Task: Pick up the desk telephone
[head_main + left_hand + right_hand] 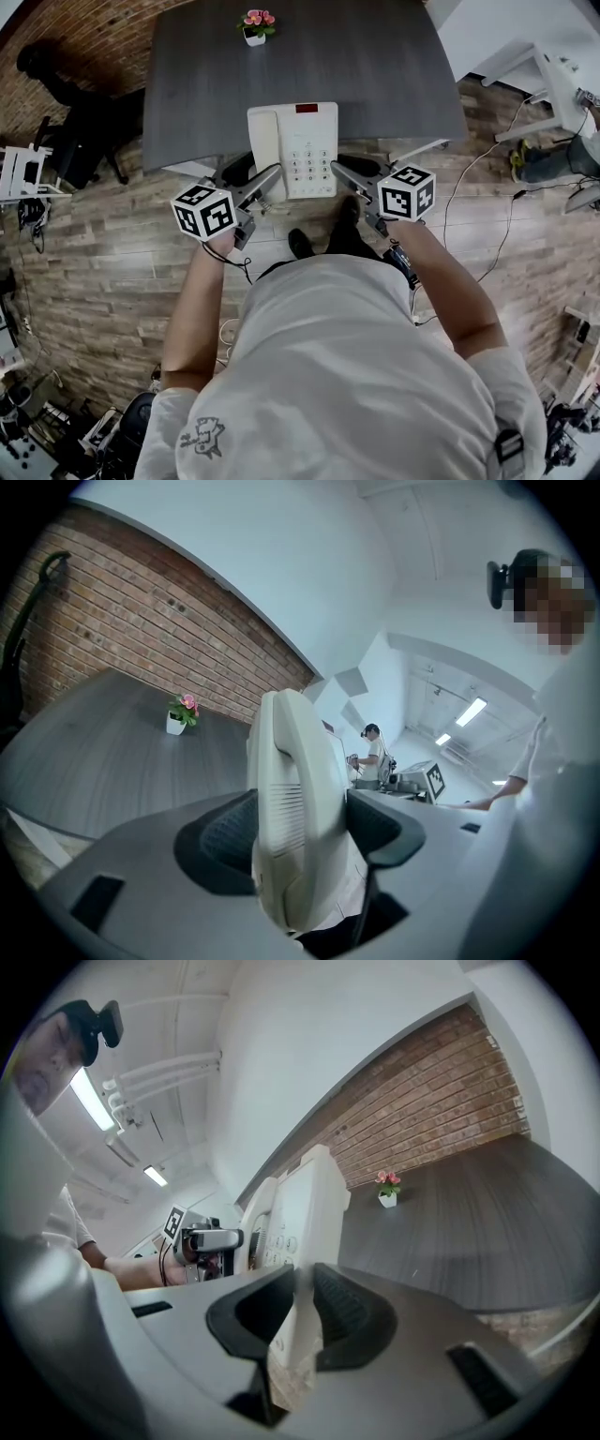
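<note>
The desk telephone [298, 150] juts past the desk's [375, 66] near edge. The left gripper [261, 178] clamps its handset side and the right gripper [349, 172] pinches the thin opposite rim (opposed grips probably keep it level).

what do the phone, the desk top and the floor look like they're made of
The telephone looks like cream moulded plastic, smooth with a dull sheen, going by its rounded handset and slotted earpiece. The desk top is a dark grey, matte board with grain streaks, likely laminate, possibly real wood. The floor is planks in mixed browns, either wood or vinyl.
</note>
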